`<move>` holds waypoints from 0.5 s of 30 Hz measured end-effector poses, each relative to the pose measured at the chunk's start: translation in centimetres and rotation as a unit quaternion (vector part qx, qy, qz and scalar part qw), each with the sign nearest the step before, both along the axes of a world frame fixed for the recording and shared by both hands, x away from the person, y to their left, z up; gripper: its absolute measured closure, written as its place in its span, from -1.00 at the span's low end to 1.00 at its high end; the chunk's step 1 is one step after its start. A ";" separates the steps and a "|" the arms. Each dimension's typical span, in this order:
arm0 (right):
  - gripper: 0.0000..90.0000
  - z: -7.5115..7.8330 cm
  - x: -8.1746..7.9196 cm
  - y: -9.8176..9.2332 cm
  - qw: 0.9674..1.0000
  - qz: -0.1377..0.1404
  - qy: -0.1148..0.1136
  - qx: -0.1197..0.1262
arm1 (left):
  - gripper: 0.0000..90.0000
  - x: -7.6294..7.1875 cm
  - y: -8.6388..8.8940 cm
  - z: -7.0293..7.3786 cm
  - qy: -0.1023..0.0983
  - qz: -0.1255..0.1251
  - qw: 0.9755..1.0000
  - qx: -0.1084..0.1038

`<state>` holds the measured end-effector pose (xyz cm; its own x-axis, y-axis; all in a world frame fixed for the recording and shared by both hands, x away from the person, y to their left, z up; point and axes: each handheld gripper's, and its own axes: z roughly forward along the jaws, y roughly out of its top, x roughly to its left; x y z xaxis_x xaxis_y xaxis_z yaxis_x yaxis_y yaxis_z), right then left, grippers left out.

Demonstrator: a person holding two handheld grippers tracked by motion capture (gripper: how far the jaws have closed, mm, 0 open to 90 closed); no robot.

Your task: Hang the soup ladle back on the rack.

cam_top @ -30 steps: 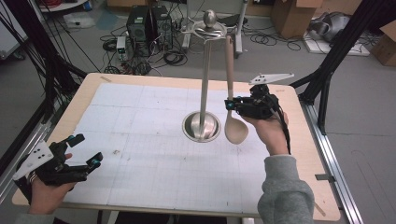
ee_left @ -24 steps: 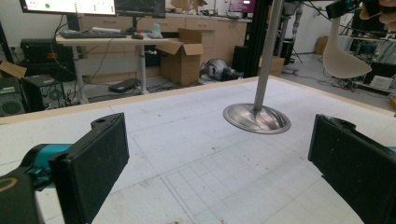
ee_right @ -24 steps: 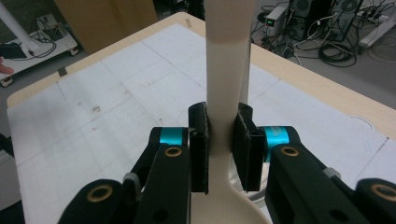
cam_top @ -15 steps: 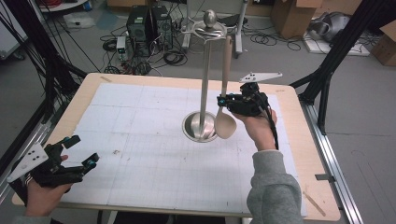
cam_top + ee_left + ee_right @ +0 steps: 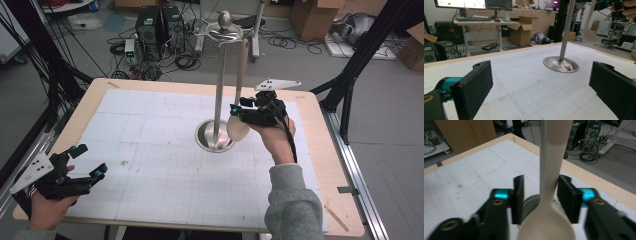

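Note:
A tall steel stand point(image 5: 219, 90) rises from a round base point(image 5: 215, 136) at mid-table. A beige spoon point(image 5: 238, 128) hangs bowl-down beside the pole, its handle reaching up to the stand's top arm. My right gripper point(image 5: 236, 112) sits around the handle just above the bowl. Its jaws have just been opening. In the right gripper view the spoon point(image 5: 549, 225) stands between the pads with a gap on each side of the right gripper point(image 5: 541, 180). My left gripper point(image 5: 87, 160) rests open and empty near the table's front left corner, also seen as the left gripper point(image 5: 541, 87).
The white gridded mat point(image 5: 150, 150) covers the wooden table point(image 5: 340, 200). Black frame posts point(image 5: 350, 90) stand beside the table. Computers point(image 5: 155, 22), cables and cardboard boxes lie on the floor behind the far edge.
My right gripper carried the spoon left, up against the stand, and its jaws have parted from the handle. The left gripper has stayed put.

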<state>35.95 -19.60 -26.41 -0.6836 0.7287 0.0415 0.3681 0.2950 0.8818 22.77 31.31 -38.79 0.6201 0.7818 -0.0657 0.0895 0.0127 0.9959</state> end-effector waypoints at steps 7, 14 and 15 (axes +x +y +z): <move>-0.81 -1.5 -1.3 -0.7 1.000 0.005 -0.015 0.023 | -0.88 0.6 -0.5 0.0 0.002 -0.006 1.000 -0.003; -1.00 -3.3 -3.3 -2.1 0.998 -0.007 -0.030 0.046 | -0.88 1.2 -1.4 -0.1 0.000 -0.018 1.000 -0.005; -1.00 -3.6 -3.6 -2.4 0.998 0.001 -0.033 0.053 | -0.88 1.3 -1.5 -0.1 0.000 -0.020 1.000 -0.005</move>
